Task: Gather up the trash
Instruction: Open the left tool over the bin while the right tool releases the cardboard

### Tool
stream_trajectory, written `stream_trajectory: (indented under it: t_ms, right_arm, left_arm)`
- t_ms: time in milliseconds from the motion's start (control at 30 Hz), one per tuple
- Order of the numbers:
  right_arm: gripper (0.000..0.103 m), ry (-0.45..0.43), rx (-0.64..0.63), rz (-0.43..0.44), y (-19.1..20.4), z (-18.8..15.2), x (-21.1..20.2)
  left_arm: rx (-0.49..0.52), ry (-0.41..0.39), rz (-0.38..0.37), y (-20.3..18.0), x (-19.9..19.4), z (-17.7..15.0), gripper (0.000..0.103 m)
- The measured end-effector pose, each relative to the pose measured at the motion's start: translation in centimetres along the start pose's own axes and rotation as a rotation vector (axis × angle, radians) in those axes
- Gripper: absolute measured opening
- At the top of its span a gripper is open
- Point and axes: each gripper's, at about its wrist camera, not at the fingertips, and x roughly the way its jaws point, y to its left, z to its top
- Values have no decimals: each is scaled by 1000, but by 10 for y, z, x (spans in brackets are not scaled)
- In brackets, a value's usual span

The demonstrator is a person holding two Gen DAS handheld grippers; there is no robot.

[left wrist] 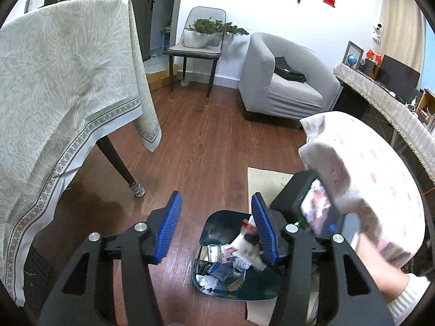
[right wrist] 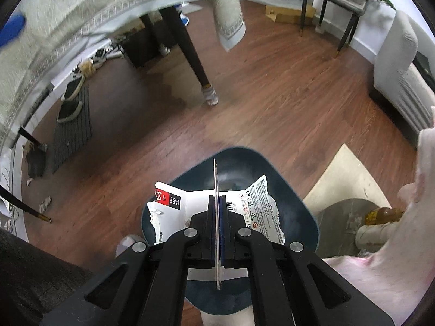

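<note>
While clamped between right fingers, packaging over bin

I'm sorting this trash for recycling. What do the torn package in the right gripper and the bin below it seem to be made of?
The torn package looks like thin printed card, white with red and black print: its edges are ragged and fibrous, though the upright sheet pinched between the pads may be clear plastic. The bin looks like smooth dark teal plastic, with a soft sheen on its rounded inner wall.
</note>
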Motion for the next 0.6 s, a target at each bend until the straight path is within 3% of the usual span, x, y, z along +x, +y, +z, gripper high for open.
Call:
stream_trajectory:
  t_ms: [200,300,600]
  right_arm:
    - [8,64,-31,-2,12,-8,24]
    - [54,75,-57,-15,18,-10,26]
    - [55,-83,-21,-21,13,-10,-35]
  left_arm:
    - [8,-27,-24,-5,-8,3,53]
    - [6,-33,-26,-6,-9,4,53]
    - [9,-76,-40,-15,-20,11,53]
